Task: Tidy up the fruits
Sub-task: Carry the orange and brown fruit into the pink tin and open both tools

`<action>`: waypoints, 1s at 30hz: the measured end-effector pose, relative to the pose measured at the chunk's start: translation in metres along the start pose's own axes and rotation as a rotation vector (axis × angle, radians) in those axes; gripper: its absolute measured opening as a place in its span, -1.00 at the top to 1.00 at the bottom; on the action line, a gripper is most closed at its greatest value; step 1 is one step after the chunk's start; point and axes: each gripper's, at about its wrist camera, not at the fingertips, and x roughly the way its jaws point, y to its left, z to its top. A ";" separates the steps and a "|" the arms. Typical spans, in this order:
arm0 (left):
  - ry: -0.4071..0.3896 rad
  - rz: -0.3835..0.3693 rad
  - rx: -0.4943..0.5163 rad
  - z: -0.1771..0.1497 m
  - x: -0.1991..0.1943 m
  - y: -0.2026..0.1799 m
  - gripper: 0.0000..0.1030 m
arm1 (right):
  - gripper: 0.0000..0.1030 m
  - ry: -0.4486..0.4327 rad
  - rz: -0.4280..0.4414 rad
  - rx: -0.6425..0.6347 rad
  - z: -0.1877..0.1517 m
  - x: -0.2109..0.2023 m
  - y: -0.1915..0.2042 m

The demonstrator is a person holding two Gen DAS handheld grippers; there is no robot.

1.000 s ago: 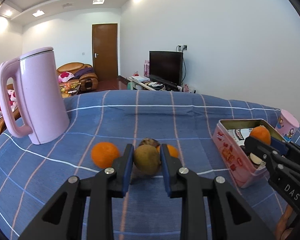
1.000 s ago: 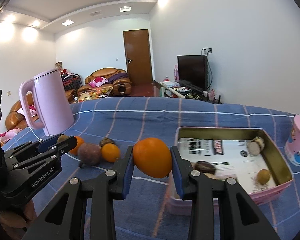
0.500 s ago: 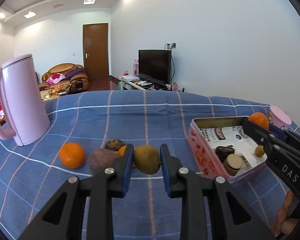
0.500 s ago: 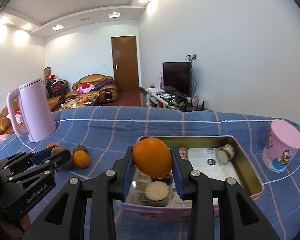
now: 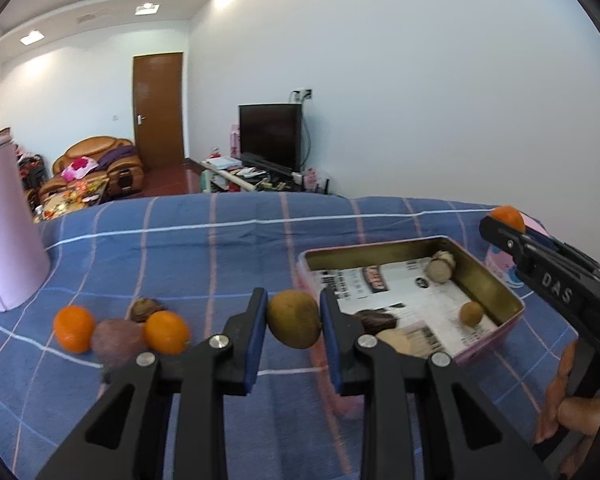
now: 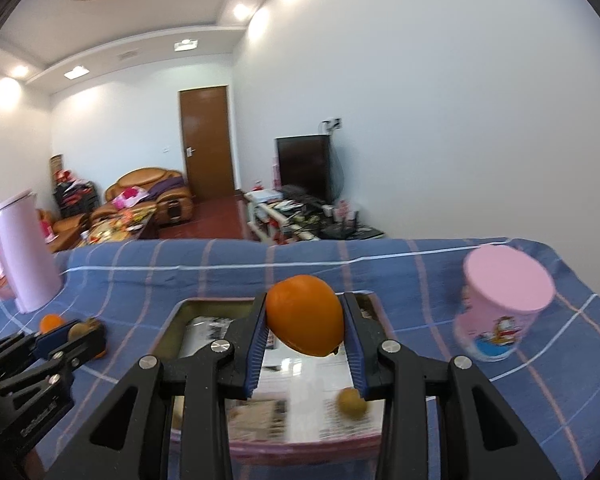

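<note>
The left gripper (image 5: pixel 293 320) jaws clench a brown fruit (image 5: pixel 294 318) beside the tin (image 5: pixel 496 280); the right gripper (image 6: pixel 305 328) jaws clench an orange (image 6: pixel 305 320) above it.

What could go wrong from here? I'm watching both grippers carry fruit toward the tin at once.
The right gripper holds the orange over the pink tin; dropped from there, it might bounce or hit the small fruit inside. The left gripper, holding the brownish fruit, sits near the tin's edge and may crowd the other gripper.
</note>
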 end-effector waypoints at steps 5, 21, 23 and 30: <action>0.000 -0.049 0.005 0.008 0.008 -0.025 0.45 | 0.28 0.003 -0.042 0.041 0.004 0.005 -0.026; 0.112 -0.106 0.054 0.008 0.049 -0.090 0.45 | 0.27 0.141 0.048 0.092 -0.003 0.040 -0.042; 0.119 -0.105 0.042 0.009 0.050 -0.088 0.45 | 0.27 0.170 0.074 0.103 -0.006 0.045 -0.040; 0.143 -0.094 0.055 0.007 0.053 -0.091 0.45 | 0.27 0.224 0.091 0.080 -0.012 0.055 -0.031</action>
